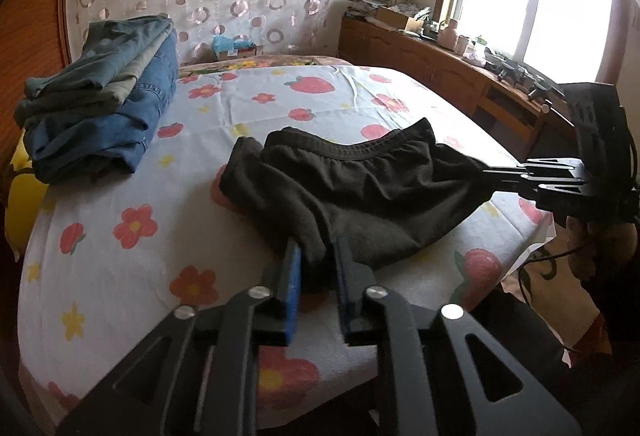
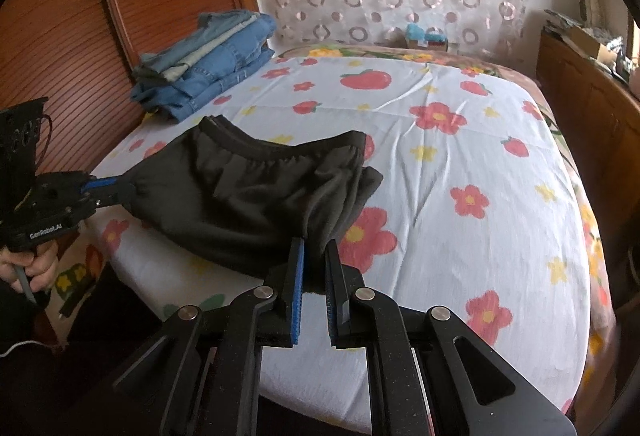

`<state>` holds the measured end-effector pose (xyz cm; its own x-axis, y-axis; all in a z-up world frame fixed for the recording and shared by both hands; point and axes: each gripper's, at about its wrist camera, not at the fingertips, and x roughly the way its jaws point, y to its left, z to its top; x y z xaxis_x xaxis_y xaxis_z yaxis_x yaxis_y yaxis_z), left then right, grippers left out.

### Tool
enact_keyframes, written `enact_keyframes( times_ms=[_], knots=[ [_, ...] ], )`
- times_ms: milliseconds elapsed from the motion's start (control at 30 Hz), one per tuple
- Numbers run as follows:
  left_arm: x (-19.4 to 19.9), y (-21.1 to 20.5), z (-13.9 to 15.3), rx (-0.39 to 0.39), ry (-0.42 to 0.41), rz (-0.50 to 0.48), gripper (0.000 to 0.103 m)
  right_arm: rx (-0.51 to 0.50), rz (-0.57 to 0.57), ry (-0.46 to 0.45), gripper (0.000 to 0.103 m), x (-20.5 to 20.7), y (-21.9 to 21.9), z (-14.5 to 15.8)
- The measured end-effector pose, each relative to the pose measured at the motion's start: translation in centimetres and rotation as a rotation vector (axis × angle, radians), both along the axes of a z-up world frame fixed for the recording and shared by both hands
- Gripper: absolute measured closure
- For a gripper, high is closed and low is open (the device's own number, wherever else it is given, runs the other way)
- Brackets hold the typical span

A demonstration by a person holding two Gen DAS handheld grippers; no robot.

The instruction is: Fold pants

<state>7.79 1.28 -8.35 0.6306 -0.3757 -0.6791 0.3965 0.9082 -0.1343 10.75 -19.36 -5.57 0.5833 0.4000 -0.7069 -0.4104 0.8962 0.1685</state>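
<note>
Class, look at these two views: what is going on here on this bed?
A person holds a gripper in each hand and is folding black pants on a flowered bedsheet. The left gripper and the right gripper each pinch the fabric. A stack of folded jeans sits by the headboard.

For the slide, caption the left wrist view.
Both tongs pinch black shorts above a floral bedsheet, folded jeans stacked behind.
</note>
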Motion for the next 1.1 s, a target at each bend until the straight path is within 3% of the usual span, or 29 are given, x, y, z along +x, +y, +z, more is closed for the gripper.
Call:
enact_keyframes(
  times_ms=[233,300,333,400,767,1100],
  knots=[
    [0.3,0.1,0.7,0.002,-0.024,0.008,0.075,0.011,-0.002,-0.015,0.086,-0.1,-0.2,0.5],
    [0.8,0.0,0.7,0.007,-0.022,0.018,0.075,0.013,0.005,-0.025,0.076,0.2,-0.1,0.8],
    [1.0,0.0,0.7,0.012,-0.025,0.026,0.074,0.012,0.009,-0.027,0.065,0.5,0.1,0.8],
    [1.4,-0.1,0.6,0.013,-0.025,0.035,0.074,0.003,0.008,-0.034,0.051,1.3,0.5,0.8],
    [3.8,-0.3,0.2,0.020,-0.019,0.051,0.074,-0.031,-0.010,-0.014,0.050,6.6,1.0,-0.7],
    [6.3,-1.0,0.2,0.029,-0.012,0.052,0.074,-0.032,0.003,-0.015,0.050,7.1,0.7,-1.8]
  ],
)
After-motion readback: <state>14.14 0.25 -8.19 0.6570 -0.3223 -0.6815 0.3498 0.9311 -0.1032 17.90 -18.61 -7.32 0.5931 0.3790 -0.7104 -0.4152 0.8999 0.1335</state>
